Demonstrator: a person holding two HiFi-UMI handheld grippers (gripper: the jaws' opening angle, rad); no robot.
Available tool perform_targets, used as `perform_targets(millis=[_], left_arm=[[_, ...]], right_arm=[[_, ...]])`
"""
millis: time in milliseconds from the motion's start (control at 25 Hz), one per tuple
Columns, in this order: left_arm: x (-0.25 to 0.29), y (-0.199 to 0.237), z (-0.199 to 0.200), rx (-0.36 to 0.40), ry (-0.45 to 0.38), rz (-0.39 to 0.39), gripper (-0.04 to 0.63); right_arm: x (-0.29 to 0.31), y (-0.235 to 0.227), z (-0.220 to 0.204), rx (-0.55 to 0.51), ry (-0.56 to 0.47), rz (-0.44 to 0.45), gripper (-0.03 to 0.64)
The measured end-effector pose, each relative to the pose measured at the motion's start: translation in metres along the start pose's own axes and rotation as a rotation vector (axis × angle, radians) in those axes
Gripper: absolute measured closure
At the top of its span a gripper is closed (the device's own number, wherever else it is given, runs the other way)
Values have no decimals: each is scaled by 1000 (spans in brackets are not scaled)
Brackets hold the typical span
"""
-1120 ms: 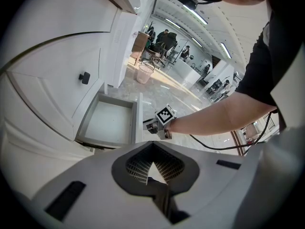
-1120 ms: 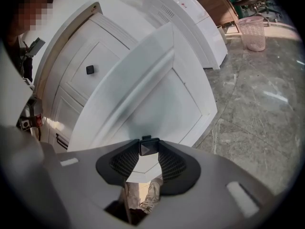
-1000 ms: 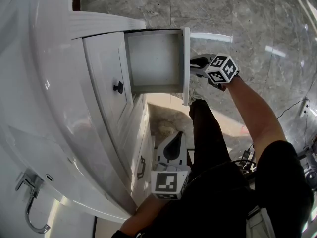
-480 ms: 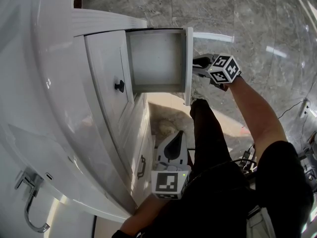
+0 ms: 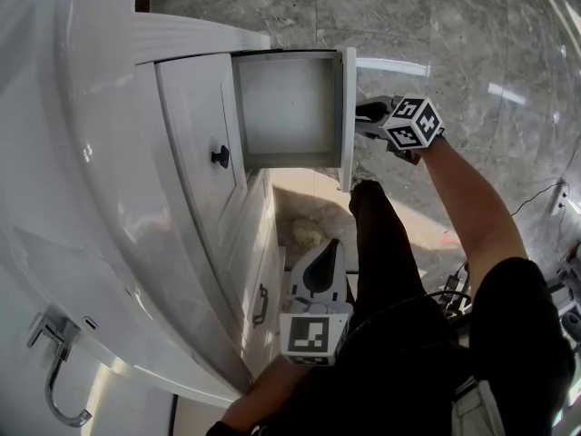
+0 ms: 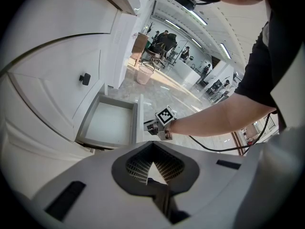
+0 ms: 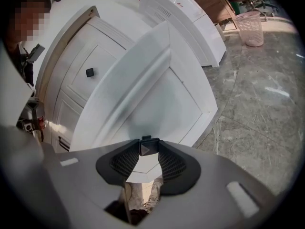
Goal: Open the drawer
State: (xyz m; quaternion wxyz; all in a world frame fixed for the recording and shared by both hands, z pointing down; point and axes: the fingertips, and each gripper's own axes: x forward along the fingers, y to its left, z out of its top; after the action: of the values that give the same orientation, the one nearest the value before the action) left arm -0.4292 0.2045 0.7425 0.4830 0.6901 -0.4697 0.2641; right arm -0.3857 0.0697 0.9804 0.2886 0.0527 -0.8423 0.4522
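**Kid:** Holding what, that right gripper [image 5: 365, 112]?

**Helper:** Its jaws pinch the little dark knob [image 7: 148, 147] on the drawer [image 5: 289, 107] front. The drawer sticks far out of the white cabinet [image 5: 191, 125]. It is empty.

**Kid:** And the left gripper [image 5: 327, 248]?

**Helper:** Jaws closed, holding nothing, down low.

**Kid:** Is the drawer heavy?

**Helper:** I think it is light and stiff and slides straight. The knob is small and smooth, so squeeze it.

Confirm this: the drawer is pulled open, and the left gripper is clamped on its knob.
Not the left: the right gripper is clamped on the knob of the open drawer, as the right gripper view shows. The left gripper holds nothing.
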Motion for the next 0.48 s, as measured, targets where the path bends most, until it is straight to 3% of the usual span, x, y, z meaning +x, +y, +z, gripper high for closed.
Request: perform_targets(millis=[480], left_arm=[[1, -5, 1, 5, -2, -14, 604]], right_arm=[[3, -2, 2, -3, 7, -41, 484]])
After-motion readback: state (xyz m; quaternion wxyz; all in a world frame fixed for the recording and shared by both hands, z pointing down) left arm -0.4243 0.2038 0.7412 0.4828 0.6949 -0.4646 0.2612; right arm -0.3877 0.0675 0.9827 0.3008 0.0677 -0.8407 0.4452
